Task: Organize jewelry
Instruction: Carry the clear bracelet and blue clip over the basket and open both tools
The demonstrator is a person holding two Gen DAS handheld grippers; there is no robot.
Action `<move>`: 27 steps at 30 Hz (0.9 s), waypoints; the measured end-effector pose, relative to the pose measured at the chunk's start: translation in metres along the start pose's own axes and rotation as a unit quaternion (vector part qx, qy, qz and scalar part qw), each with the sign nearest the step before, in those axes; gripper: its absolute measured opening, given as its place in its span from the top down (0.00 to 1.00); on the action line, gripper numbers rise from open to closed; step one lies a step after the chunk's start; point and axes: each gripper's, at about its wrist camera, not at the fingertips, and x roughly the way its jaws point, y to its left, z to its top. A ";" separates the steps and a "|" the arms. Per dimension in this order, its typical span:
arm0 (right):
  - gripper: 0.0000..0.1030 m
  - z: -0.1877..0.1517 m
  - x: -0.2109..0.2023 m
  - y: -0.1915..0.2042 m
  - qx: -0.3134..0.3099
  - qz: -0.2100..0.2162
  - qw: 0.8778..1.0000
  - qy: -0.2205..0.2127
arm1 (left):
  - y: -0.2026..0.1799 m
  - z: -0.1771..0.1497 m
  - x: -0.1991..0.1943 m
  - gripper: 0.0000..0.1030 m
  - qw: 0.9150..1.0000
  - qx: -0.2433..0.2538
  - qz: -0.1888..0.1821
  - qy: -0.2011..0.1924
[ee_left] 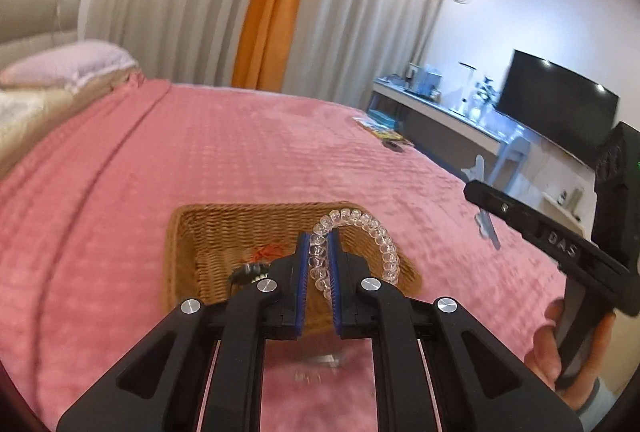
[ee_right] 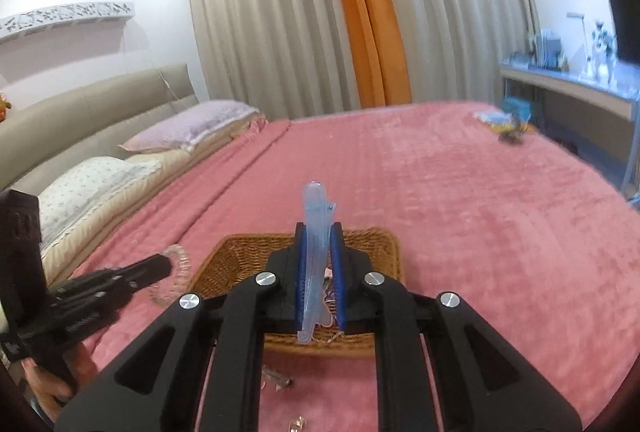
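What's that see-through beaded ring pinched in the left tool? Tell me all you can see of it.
The bracelet is a loop of clear, faceted beads that look like glass or plastic. The left gripper has its blue-padded jaws shut on one side of it, lifted above the bed; the rest arcs free to the right, in front of the wicker basket. Nothing else touches it. In the right view it is blurred.

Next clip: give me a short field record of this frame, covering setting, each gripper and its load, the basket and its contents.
setting: pink blanket on a bed
left gripper: shut on clear bead bracelet
right gripper: shut on blue hair clip, clip end pointing up
basket: wicker, on the blanket, beyond both grippers
basket contents: red cord, dark item; rest hidden
loose items: small clear pieces on the blanket, near side
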 end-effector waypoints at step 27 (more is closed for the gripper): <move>0.69 -0.062 0.120 -0.018 0.027 -0.007 0.993 0.114 | 0.026 -0.034 0.068 0.70 0.999 0.012 0.038 0.008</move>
